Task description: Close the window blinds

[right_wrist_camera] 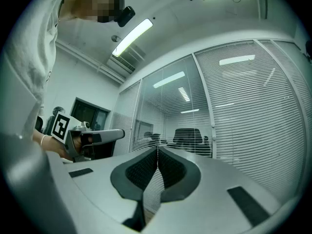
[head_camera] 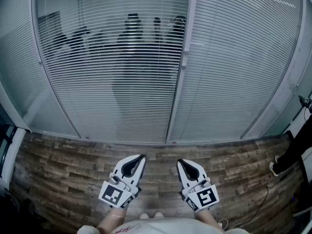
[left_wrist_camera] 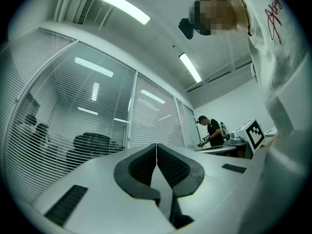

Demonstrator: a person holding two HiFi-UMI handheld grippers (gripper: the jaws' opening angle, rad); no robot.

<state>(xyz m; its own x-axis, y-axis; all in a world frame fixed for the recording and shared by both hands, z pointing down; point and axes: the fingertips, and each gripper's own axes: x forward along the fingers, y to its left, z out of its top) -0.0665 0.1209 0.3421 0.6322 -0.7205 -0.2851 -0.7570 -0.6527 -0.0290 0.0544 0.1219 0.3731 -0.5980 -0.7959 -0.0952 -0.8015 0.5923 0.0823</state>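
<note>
Left gripper (left_wrist_camera: 156,147) fingers together before window blinds (left_wrist_camera: 151,116)

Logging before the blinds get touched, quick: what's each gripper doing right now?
Left gripper: closed, jaws together, holding nothing.
Right gripper: closed, jaws together, holding nothing.

Left of the white vertical window post (head_camera: 181,67), dark office chairs (head_camera: 131,30) behind the white slatted blind (head_camera: 112,67) register only as dim silhouettes. The blind's top is cut off. Far right of the post, a dark-trousered leg with shoe (head_camera: 291,152) is cut by the edge.
</note>
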